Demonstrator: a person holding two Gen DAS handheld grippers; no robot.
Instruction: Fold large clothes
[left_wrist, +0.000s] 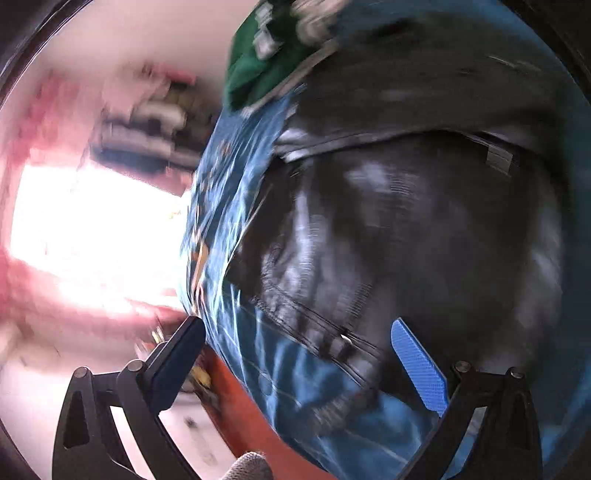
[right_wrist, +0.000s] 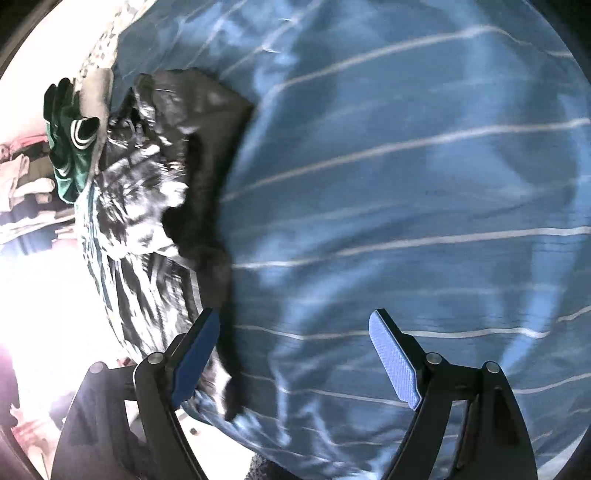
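Black, soft garment (left_wrist: 388, 229) lies crumpled on the blue striped bed sheet (right_wrist: 406, 184), at 10 o'clock of your right claw (right_wrist: 295, 354). Both claws, left claw (left_wrist: 295, 362) included, are released and empty. Expect limp, light fabric; grip a hem edge.

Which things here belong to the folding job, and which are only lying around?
For the job:
- dark grey washed-look garment, spread on the bed
- left tongs, open
- right tongs, open

Lying about:
- blue bedsheet with thin white stripes, the surface underneath
- green garment with white stripes, at the bed's edge
- blurred shelves behind
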